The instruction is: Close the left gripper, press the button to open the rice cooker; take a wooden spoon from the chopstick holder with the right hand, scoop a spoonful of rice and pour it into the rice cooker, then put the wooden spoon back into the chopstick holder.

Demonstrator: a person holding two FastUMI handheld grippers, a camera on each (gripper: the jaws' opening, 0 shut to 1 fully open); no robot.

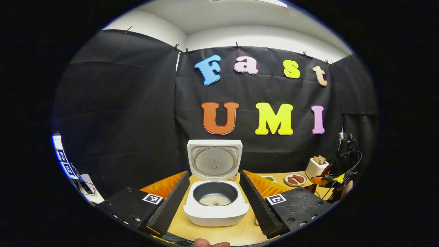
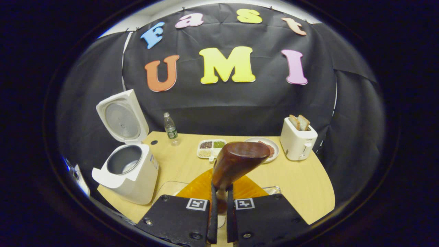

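The right tool [image 2: 219,206] is clamped on the handle of the wooden spoon [image 2: 238,159], whose dark, glossy bowl stands up ahead of it; the step in hand looks like carrying the spoon, so I would keep it level and the grip firm, though I cannot tell if it holds rice. The left tool [image 1: 214,202] is spread wide before the rice cooker [image 1: 215,207], white, lid up, some rice in its dark pot, on the table [image 2: 301,178].
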